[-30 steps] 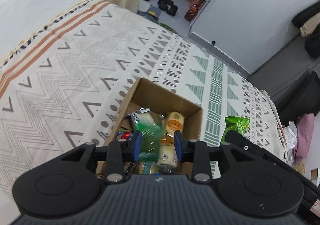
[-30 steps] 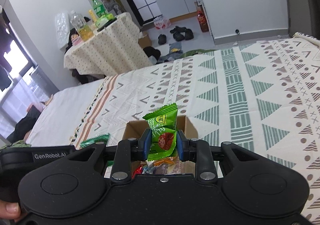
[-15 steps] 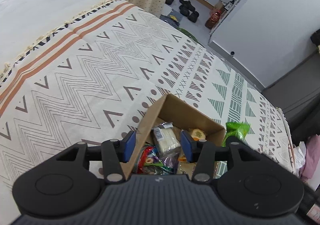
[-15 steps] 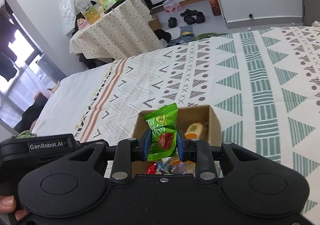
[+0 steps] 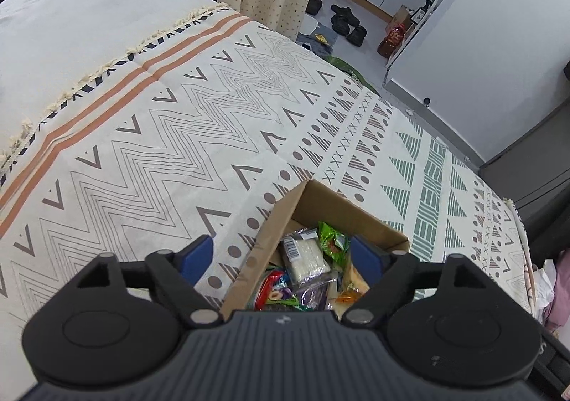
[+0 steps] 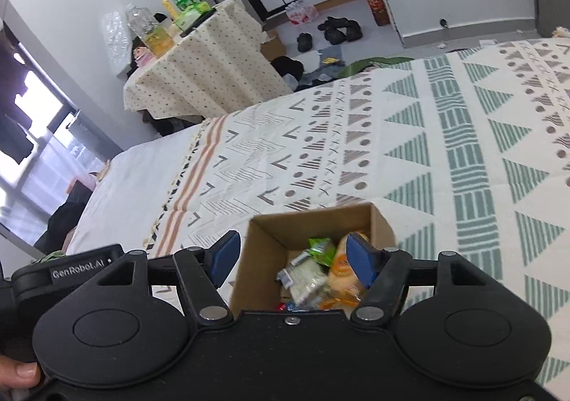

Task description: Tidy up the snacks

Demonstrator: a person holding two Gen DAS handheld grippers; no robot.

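Looking along the left hand-held gripper (image 5: 283, 260), its jaws are opening with nothing pinched, above a cardboard box (image 5: 278, 219) of snacks on the patterned bed cover (image 5: 178, 137)

From the right hand-held gripper (image 6: 294, 258), jaws likewise opening and unloaded, a green packet (image 6: 320, 249) lies in the box (image 6: 313, 222) among other wrappers

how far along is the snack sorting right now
Done: several snacks, including a green packet, lie in the cardboard box on the bedspread. In hand: nothing; the left gripper and right gripper are both opening, empty, above the box. Left: no loose snacks show on the bedspread.
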